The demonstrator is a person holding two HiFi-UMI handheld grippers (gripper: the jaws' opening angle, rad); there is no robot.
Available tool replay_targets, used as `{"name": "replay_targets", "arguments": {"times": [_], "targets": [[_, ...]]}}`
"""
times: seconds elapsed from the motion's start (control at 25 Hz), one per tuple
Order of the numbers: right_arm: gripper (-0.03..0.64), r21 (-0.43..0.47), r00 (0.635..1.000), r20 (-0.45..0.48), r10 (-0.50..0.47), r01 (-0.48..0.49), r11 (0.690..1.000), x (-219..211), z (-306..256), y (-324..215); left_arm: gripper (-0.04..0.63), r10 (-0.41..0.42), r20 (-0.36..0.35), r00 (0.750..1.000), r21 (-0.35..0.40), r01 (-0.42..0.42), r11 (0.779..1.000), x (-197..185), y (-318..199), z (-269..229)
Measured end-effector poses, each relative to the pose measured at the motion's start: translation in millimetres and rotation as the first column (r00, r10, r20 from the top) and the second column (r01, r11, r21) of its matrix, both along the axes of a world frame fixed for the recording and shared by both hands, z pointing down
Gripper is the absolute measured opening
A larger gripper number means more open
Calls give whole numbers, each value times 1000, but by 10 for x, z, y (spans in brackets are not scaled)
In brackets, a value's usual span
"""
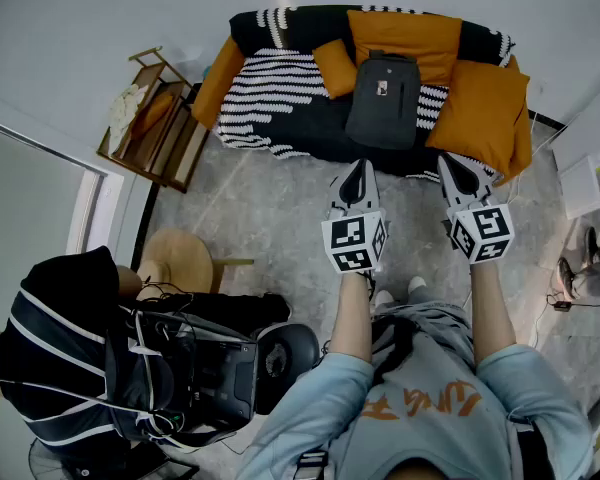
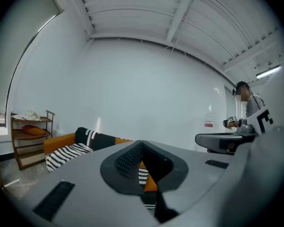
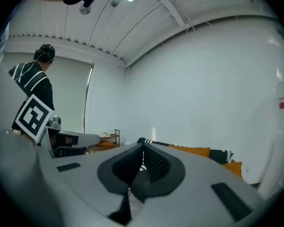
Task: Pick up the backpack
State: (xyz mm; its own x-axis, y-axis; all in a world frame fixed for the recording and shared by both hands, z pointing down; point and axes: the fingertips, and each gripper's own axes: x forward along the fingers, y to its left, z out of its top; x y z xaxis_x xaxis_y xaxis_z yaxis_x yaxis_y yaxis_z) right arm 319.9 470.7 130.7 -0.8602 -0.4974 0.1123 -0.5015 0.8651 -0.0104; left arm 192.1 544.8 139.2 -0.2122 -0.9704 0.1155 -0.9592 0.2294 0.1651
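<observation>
A dark grey backpack [image 1: 384, 98] rests upright against the back cushions of an orange sofa [image 1: 485, 108] draped with a black-and-white striped blanket [image 1: 270, 93]. In the head view my left gripper [image 1: 358, 180] and right gripper [image 1: 462, 174] are held side by side in front of the sofa, short of the backpack, both shut with nothing between the jaws. In the left gripper view the left gripper [image 2: 141, 145] has its tips touching, and sofa and blanket [image 2: 68, 151] show beyond. In the right gripper view the right gripper [image 3: 143, 148] is shut, with orange cushions [image 3: 194, 151] behind.
A wooden shelf rack [image 1: 150, 118] stands left of the sofa. A round wooden stool [image 1: 180, 260] and a person in a black striped top [image 1: 65, 358] holding equipment are at the lower left. A white cabinet [image 1: 585, 183] and cables lie to the right.
</observation>
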Motion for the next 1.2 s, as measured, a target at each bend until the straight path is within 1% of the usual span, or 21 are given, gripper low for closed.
{"name": "replay_targets", "arguments": {"times": [0.2,0.36,0.44,0.52,0.68,0.8,0.96,1.2], "targets": [[28,6,1000,0,1,-1,1000,45,48,81,23,10,1,1000,-4,-10,1000,52,69,81],[28,25,1000,11,0,0,1000,-21,-112,41,23,17,-2,1000,7,-17,1000,-25,11,-20],[28,21,1000,26,11,-11,1000,-29,-179,-1,23,19,-4,1000,13,-19,1000,-46,-20,-74],[28,9,999,39,20,-21,1000,-20,-210,-36,23,23,-4,1000,21,-23,1000,-52,-44,-108],[28,28,998,53,22,-24,999,-30,-340,-85,23,46,-12,999,53,-45,998,-72,-87,-186],[28,36,999,43,26,-28,999,-49,-382,-132,23,49,-13,999,65,-48,997,-97,-103,-217],[28,40,999,32,7,-9,999,-131,-419,-152,23,35,-17,999,75,-33,997,-183,-97,-276],[28,40,999,23,-36,35,999,-270,-437,-69,23,-17,-46,999,77,21,997,-410,38,-260]]}}
